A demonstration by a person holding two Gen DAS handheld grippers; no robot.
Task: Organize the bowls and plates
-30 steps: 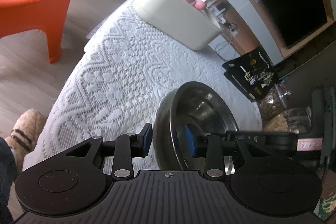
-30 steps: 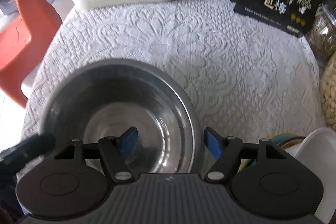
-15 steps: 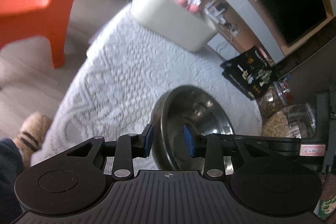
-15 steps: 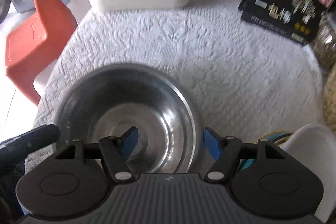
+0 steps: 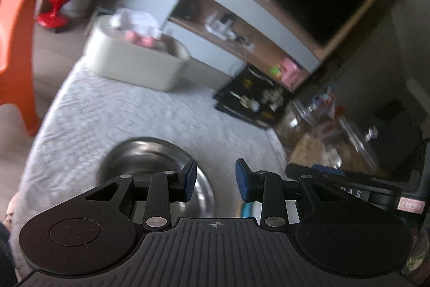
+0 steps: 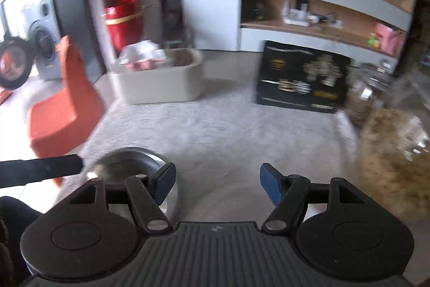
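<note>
Both grippers, left (image 5: 215, 180) and right (image 6: 217, 185), are wide open and empty; the bowl (image 5: 150, 155), lower left, should be gripped by its rim.

The right gripper (image 6: 217, 183) is hovering with its blue-padded jaws spread wide and nothing between them over the white lace tablecloth (image 6: 228, 125), while the steel bowl (image 6: 129, 166) is sitting just left of its left finger.

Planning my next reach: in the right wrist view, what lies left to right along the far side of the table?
Beige bin → black box → glass jars.
</note>
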